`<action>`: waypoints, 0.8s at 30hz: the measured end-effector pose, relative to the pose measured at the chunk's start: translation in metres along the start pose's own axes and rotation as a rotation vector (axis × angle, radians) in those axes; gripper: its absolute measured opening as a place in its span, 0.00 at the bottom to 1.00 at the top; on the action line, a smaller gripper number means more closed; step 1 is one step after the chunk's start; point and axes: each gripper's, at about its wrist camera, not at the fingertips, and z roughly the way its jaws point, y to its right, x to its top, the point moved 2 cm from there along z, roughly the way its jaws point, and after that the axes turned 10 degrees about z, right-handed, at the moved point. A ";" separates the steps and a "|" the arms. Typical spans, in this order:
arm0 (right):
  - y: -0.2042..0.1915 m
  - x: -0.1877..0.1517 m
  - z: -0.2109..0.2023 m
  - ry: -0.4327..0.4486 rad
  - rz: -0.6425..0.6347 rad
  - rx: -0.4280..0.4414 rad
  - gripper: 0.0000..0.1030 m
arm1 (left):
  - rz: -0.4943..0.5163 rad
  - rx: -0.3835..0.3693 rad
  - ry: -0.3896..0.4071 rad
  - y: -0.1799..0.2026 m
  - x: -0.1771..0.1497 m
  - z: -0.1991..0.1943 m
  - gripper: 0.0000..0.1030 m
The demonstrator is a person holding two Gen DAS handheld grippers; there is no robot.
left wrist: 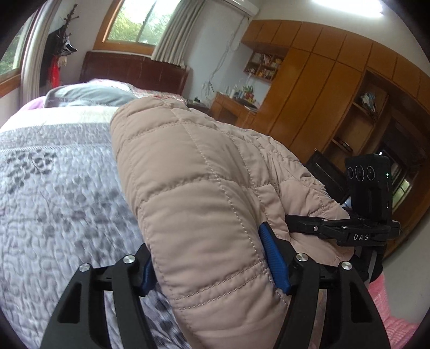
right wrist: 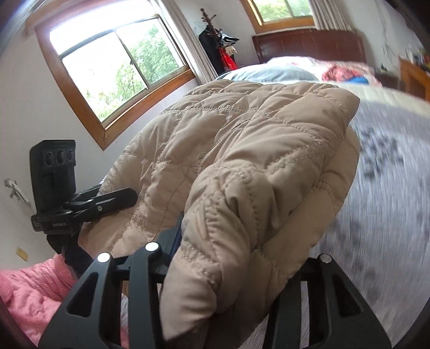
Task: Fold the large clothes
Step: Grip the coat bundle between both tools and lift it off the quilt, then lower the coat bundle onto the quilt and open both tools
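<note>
Jacket (left wrist: 193,171): beige, quilted, padded. Held up above the bed (left wrist: 53,171), bunched between both tongs, its far end drooping toward the bedspread.

Left tongs (left wrist: 212,257): black frame, blue ribbed pads (left wrist: 274,257). Clamped on a thick fold of the jacket; cloth fills the gap between the pads and spills over the frame.

Right tongs (right wrist: 236,268): black frame, pads buried under the jacket. Clenched on another fold of the jacket, which drapes forward over them and hides most of the fingers.

Bed: under the jacket, covered with a grey-and-white flowered quilt. At its head, a grey pillow (left wrist: 88,94) and a dark brown headboard (left wrist: 134,69).

Coat stand (right wrist: 215,45): beyond the head of the bed, by the wall, hung with dark and red garments.

Window (right wrist: 115,61): wooden frame, in the wall beside the bed, green leaves outside. A second window (left wrist: 137,24) above the headboard, with a pale curtain (left wrist: 174,29).

Wardrobe (left wrist: 322,88): orange-brown wood, along the wall on the other side of the bed from the first window, with open shelves.

Pink cloth (right wrist: 29,292): knitted, at the near edge of the bed, below the tongs.
</note>
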 end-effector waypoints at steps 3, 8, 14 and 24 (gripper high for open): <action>-0.008 0.032 0.024 -0.002 -0.053 -0.015 0.38 | -0.020 0.044 0.031 -0.027 0.015 0.006 0.65; -0.006 0.075 0.079 -0.026 -0.099 -0.011 0.38 | -0.067 0.110 0.047 -0.081 0.028 0.026 0.65; 0.019 0.094 0.148 -0.104 -0.062 0.029 0.38 | -0.157 0.133 -0.008 -0.145 0.014 0.060 0.66; 0.058 0.080 0.175 -0.182 0.110 0.086 0.61 | -0.224 0.111 -0.126 -0.176 -0.022 0.080 0.80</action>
